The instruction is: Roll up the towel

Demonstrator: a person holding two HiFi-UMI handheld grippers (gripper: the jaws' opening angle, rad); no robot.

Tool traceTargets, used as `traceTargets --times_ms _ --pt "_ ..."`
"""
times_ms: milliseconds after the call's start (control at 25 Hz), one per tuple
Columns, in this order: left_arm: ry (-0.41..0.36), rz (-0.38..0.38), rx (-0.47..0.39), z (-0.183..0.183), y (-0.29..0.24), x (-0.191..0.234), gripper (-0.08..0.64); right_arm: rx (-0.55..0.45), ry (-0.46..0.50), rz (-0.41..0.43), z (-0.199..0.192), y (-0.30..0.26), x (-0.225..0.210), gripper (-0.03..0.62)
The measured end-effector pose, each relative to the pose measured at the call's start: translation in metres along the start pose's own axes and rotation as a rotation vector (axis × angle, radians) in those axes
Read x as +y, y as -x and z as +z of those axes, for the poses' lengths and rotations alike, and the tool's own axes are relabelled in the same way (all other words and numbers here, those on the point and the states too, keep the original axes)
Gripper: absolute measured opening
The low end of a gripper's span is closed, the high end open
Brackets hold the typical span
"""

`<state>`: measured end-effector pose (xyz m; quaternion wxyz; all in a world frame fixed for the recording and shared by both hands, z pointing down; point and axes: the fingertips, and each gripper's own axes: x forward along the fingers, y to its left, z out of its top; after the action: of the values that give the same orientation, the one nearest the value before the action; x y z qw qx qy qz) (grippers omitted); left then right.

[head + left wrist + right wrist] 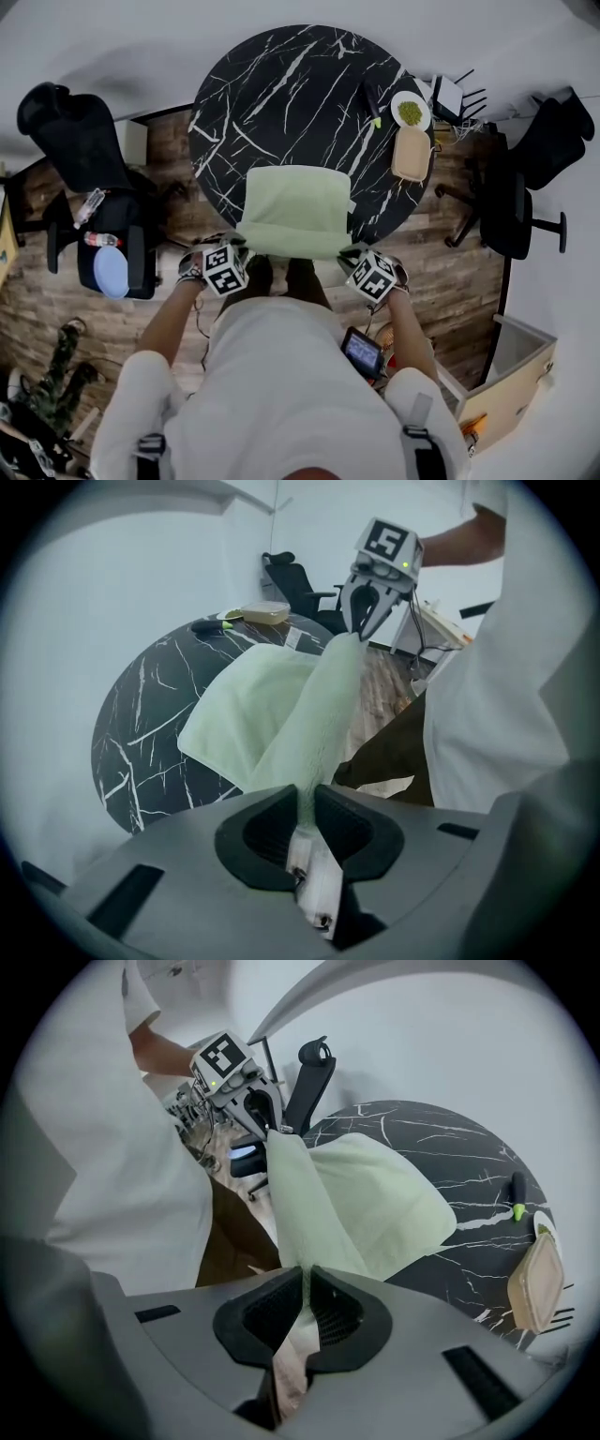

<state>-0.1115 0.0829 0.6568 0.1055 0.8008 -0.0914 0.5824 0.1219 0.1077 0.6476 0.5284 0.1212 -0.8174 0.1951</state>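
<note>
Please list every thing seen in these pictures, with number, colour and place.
towel: one, pale green, table's near edge, near side lifted
table: one, black marble, centre
plate: one, white with green contents, table's far right
container: one, beige, beside plate
pen: one, dark with green tip, left of plate
office chairs: two, black, either side of table
left gripper: one, grey, shut on towel
right gripper: one, grey, shut on towel

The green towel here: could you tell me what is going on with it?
A person holds the near edge of the pale green towel, the left gripper shut on one corner and the right gripper on the other. That edge is raised; the rest lies on the marble table. Nothing rolled yet.
</note>
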Motion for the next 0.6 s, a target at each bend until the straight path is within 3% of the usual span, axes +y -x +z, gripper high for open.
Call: traceTargets --times_ms 280,600 --pt "0.062 -0.094 0.029 0.008 0.001 0.029 0.063 -0.039 -0.053 -0.032 0.015 0.003 -0.035 0.018" --pt "0.121 -0.021 0.044 0.019 -0.018 0.076 0.072 -0.005 -0.053 -0.149 0.026 -0.013 -0.079 0.02"
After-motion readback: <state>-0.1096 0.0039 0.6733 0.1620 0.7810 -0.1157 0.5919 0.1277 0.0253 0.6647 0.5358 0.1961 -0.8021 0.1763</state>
